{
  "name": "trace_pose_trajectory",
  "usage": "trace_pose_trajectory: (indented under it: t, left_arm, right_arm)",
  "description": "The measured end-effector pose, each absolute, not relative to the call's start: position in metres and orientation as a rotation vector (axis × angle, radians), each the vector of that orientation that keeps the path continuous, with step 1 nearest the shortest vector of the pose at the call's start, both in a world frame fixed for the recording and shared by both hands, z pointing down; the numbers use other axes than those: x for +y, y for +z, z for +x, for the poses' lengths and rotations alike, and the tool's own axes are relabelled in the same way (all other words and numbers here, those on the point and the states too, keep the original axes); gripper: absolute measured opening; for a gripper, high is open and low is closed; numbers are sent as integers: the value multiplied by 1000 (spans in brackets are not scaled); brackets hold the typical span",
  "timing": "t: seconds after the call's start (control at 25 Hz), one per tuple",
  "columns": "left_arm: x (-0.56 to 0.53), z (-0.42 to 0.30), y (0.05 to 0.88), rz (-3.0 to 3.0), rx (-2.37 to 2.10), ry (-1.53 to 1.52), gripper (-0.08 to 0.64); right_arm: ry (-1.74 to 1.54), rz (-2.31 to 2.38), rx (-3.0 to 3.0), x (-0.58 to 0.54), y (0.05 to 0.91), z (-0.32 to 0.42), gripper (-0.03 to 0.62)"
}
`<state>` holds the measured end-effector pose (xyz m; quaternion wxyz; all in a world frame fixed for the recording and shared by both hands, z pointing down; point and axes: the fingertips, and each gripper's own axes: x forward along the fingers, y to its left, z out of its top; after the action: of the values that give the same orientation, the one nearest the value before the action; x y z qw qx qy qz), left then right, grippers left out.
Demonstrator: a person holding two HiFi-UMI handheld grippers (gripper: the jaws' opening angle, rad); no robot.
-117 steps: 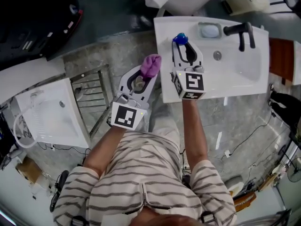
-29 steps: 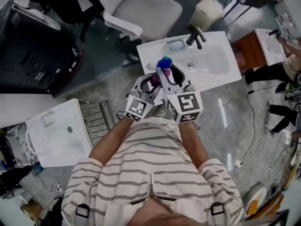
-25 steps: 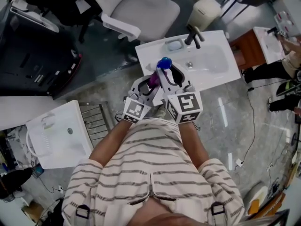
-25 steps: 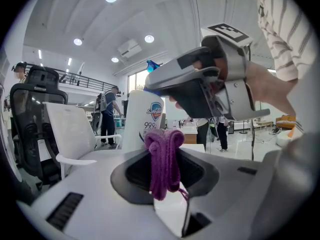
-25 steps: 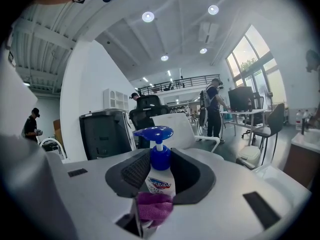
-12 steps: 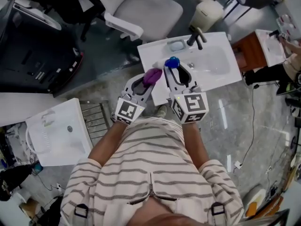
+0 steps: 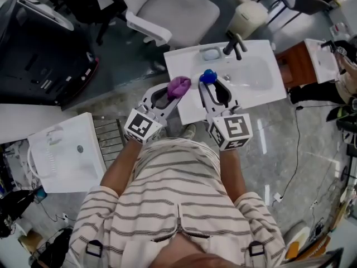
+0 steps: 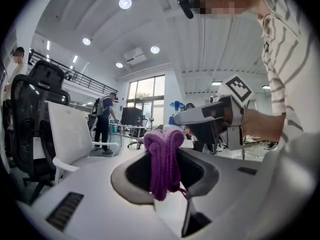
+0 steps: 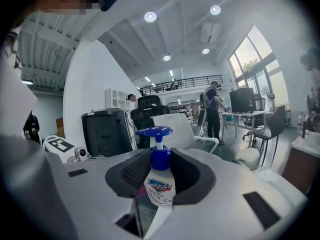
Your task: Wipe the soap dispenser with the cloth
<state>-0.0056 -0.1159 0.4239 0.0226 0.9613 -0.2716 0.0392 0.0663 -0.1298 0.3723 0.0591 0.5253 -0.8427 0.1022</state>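
The dispenser (image 9: 159,186) is a pale translucent bottle with a blue collar, a flat blue pump head and a printed label turned toward the right gripper view. It stands upright, and the right gripper (image 7: 212,88) is clamped on its body at a middling width. In the head view it sits over the near left corner of the sink top (image 7: 188,109); I cannot tell whether its base touches. The left gripper (image 7: 174,91) is pinched narrow on a bunched purple cloth (image 8: 163,151), which hangs just left of the pump head and is apart from it. My judgement is that the wipe is between strokes. To do it well I would hold the bottle steady, bring the cloth onto the exposed label face below the collar, and stroke lightly. I would keep off the pump head so that nothing dispenses. The jaws cover two sides, and those would need a regrip.
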Motion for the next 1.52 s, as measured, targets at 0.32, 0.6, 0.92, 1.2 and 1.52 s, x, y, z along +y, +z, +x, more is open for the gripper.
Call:
trace_pose_trajectory:
  t: [0.32, 0.6, 0.92, 1.2, 1.52]
  left_arm:
    - [-120, -1, 423, 3068, -676, 129, 118]
    - [-120, 9, 420, 3164, -478, 153, 118]
    - [-122, 19, 420, 3181, -201, 149, 118]
    - [-119, 27, 427, 3203, -20, 223, 117]
    - [-114, 32, 439, 3190, 85, 263, 115]
  right_arm:
    - [306, 1520, -2590, -123, 375, 68, 135]
    - [253, 1373, -2663, -111, 372, 60, 135]
    - [251, 1253, -2740, -103, 368, 52, 135]
    - [248, 1147, -2785, -92, 367, 45, 135]
    - [285, 1095, -2838, -85, 362, 42, 135]
